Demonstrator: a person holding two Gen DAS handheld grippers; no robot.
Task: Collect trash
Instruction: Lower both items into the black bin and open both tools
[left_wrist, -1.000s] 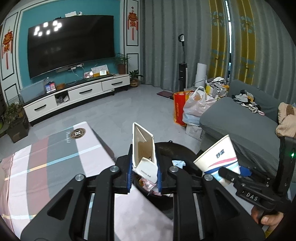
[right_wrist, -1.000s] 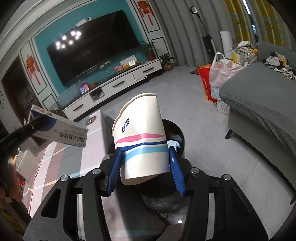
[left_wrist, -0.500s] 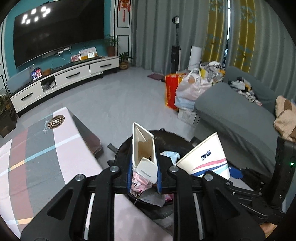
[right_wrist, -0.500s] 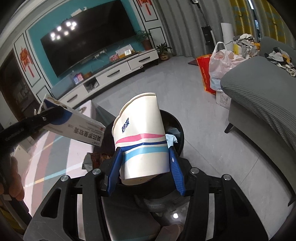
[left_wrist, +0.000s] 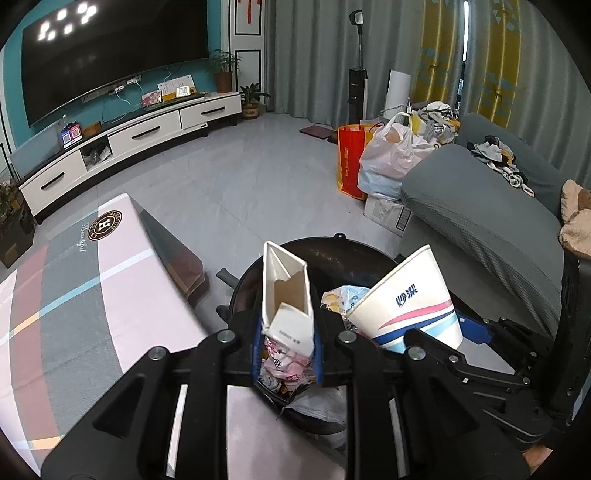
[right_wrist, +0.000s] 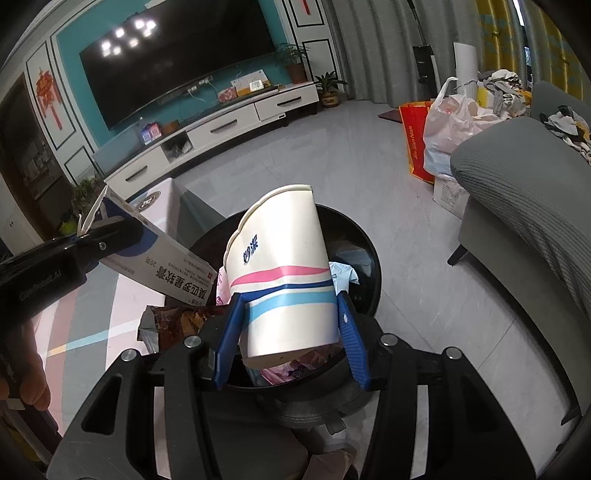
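Note:
My left gripper (left_wrist: 284, 332) is shut on a white and blue medicine carton (left_wrist: 286, 295), open at its far end, held over a black round trash bin (left_wrist: 332, 251). My right gripper (right_wrist: 290, 332) is shut on a white paper cup (right_wrist: 280, 273) with pink and blue stripes, also over the bin (right_wrist: 354, 236). The cup shows in the left wrist view (left_wrist: 410, 299) and the carton in the right wrist view (right_wrist: 162, 254). The bin holds several wrappers and crumpled paper.
A low table with a pink and grey cloth (left_wrist: 92, 280) stands left of the bin. A grey sofa (left_wrist: 480, 210) is on the right, with bags (left_wrist: 384, 158) beside it. A white TV cabinet (left_wrist: 129, 140) lines the far wall.
Both grippers have moved forward and down, so the carton and the cup now hang over the bin's opening. Both stay shut on their loads.

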